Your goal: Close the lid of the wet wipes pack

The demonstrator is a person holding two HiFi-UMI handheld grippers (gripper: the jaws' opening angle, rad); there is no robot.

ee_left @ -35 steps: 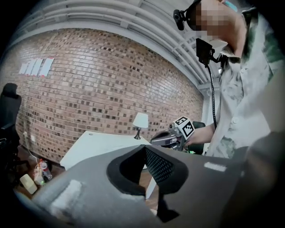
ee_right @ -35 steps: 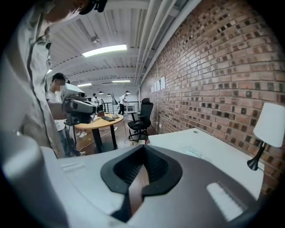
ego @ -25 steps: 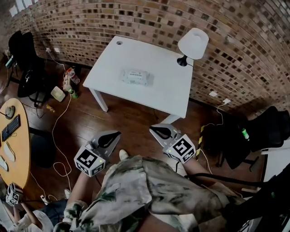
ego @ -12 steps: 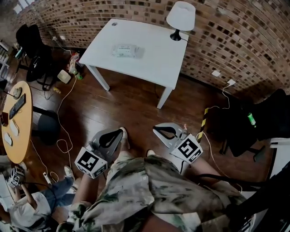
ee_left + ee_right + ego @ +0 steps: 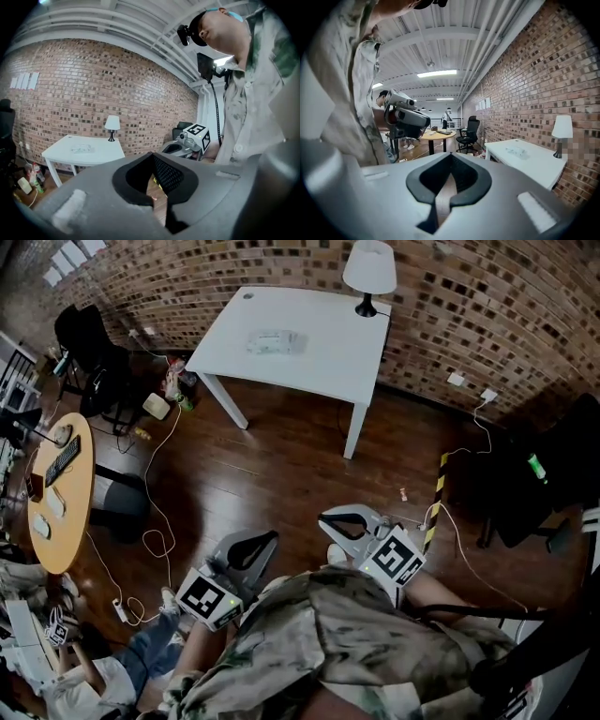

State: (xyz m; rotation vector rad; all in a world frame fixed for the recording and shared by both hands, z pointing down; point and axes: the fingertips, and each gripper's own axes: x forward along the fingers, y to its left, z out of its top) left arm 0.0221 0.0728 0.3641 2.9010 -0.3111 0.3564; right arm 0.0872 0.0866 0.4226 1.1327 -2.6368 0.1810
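Note:
The wet wipes pack [image 5: 275,341] lies flat on the white table [image 5: 328,371] far ahead of me; it is too small to tell how its lid stands. The pack [image 5: 81,149] also shows in the left gripper view, and the pack [image 5: 516,151] in the right gripper view. My left gripper [image 5: 270,537] is held low by my body, shut and empty. My right gripper [image 5: 325,516] is beside it, also shut with nothing in it. Both are a long way from the table, over the wooden floor.
A white lamp [image 5: 368,268] stands at the table's far right corner by the brick wall. A round wooden table [image 5: 58,493], black chairs [image 5: 89,357] and floor cables [image 5: 159,512] are to the left. Another black chair [image 5: 553,474] is at the right.
The white table has slid up the head view and looks smaller, with more floor between it and me. Both grippers stay shut and sit lower in the view.

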